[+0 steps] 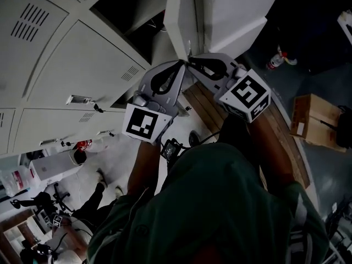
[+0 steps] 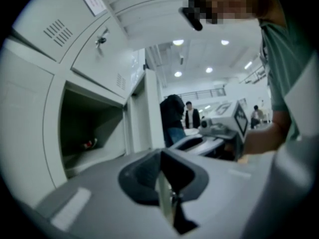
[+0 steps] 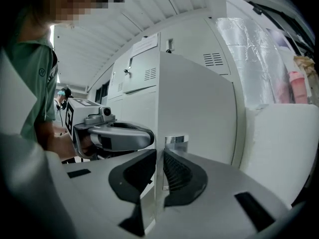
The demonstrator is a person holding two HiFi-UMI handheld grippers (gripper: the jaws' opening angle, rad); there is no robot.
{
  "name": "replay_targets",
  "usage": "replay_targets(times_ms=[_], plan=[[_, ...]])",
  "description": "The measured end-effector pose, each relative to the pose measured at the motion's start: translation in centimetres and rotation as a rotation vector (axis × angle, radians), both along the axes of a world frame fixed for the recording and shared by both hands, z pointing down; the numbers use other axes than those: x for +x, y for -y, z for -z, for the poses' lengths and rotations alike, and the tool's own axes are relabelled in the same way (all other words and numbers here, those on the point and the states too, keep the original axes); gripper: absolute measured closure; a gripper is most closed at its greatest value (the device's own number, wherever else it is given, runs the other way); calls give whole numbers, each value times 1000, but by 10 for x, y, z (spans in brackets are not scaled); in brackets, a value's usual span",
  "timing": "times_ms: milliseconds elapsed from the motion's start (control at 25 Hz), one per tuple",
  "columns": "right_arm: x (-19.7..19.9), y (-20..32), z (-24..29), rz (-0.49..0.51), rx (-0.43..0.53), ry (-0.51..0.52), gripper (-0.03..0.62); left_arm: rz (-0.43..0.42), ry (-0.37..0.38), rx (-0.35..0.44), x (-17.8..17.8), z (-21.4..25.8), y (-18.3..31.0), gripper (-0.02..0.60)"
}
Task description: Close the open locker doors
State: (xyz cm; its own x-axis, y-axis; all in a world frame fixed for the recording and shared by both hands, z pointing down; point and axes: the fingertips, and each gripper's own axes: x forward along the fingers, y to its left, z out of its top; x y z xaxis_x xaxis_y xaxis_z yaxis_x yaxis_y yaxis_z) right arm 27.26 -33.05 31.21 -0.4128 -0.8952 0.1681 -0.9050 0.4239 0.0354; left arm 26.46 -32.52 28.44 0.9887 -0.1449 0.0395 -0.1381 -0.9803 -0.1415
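Observation:
An open grey locker door swings out from the bank of lockers, leaving a dark open compartment behind it. Both grippers meet at the door's free edge. My left gripper is shut on that thin edge, with the open compartment to its left. My right gripper is shut on the same edge, just below a shiny metal latch; the door panel fills the view ahead. Each gripper view shows the other gripper close beside it.
Closed locker doors fill the left. A wooden bench runs under my arms, with a cardboard box and a bottle on the dark floor to the right. People stand far off.

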Motion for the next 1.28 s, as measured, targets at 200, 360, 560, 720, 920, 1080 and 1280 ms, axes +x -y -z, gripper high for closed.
replay_targets(times_ms=[200,360,560,720,920,1080,1280], plan=[[-21,25,0,17,-5,-13,555,28,1,3,-18,-1,27,578],[-33,44,-1,35,-15,-11,556,51,3,4,-31,-4,48,578],[-44,67,-3,57,-30,-12,556,90,1,-1,-43,-6,71,578],[-51,86,-3,69,-32,-12,556,118,0,-11,-51,-9,88,578],[-56,110,-5,68,-45,-19,556,160,3,-29,-58,-16,109,578],[-56,129,-9,54,-52,-14,556,187,4,-40,-62,-21,123,578],[-56,148,-13,36,-57,-10,556,216,13,-55,-66,-28,137,578]])
